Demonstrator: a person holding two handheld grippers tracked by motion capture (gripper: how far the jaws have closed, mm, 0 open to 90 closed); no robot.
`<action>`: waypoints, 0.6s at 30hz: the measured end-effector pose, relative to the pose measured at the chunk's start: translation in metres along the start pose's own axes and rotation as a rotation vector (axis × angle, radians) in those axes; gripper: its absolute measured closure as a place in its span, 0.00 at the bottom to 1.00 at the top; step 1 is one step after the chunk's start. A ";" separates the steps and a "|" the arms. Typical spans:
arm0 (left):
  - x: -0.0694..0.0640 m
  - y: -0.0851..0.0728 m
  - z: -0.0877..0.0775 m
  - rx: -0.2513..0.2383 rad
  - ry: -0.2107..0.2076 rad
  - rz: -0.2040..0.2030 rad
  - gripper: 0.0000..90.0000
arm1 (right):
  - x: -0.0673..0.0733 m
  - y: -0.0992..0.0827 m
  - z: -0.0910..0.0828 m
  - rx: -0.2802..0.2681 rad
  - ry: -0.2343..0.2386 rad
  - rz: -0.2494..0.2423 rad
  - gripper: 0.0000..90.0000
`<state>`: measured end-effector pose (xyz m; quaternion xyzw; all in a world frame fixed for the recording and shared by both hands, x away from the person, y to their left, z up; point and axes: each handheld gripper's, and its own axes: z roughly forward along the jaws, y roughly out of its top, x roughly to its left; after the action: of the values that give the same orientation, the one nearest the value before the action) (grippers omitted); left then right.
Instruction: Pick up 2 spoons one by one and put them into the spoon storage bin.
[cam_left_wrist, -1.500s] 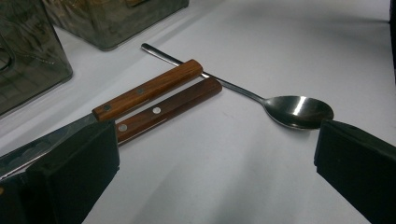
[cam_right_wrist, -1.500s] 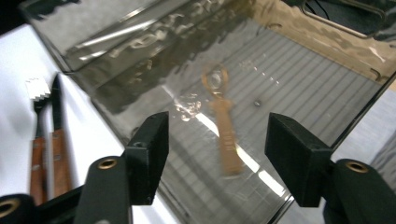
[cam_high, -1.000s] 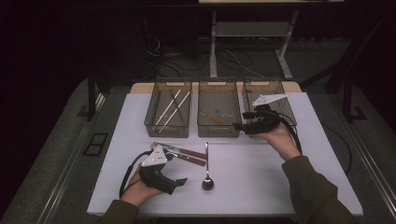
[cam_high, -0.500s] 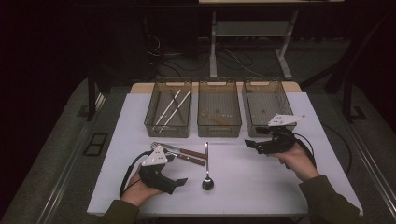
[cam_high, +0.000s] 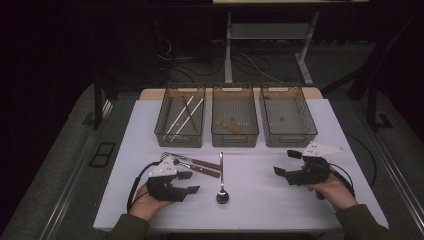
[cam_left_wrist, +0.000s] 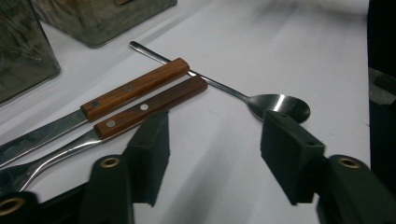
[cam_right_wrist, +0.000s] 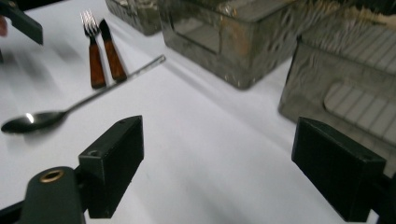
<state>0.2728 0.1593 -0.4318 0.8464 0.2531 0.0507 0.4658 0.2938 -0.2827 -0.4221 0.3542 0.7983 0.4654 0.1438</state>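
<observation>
On the near left of the white table (cam_high: 280, 200), the left gripper (cam_high: 192, 182) hovers low beside two wooden-handled pieces, a fork (cam_left_wrist: 116, 120) and a knife (cam_left_wrist: 112, 95); its jaws have just been closing yet grasp nothing. A long steel spoon (cam_high: 222, 187) lies just right of them, bowl nearest the person. The right gripper (cam_high: 285, 164), released and widening, hangs empty near the right-hand mesh bin (cam_high: 287, 117). I'd guess the cutlery is laid out for sorting into the bins.

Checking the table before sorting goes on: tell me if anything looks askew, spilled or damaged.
Nothing stands out. The spoon, fork and knife lie flat on the white table before three upright bins, chopsticks in the left bin. No spill or damage shows.
</observation>
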 end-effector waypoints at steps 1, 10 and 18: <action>0.000 0.000 0.000 0.013 0.000 0.000 0.54 | 0.001 -0.004 -0.001 0.005 -0.005 -0.001 0.18; 0.000 0.002 0.002 0.039 -0.013 0.003 0.84 | 0.006 -0.025 -0.011 0.027 0.009 0.012 0.18; -0.005 0.011 0.014 0.057 -0.048 0.015 0.99 | 0.014 -0.031 -0.010 0.029 0.014 0.026 0.18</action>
<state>0.2776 0.1417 -0.4296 0.8622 0.2369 0.0266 0.4469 0.2651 -0.2892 -0.4418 0.3632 0.8013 0.4580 0.1272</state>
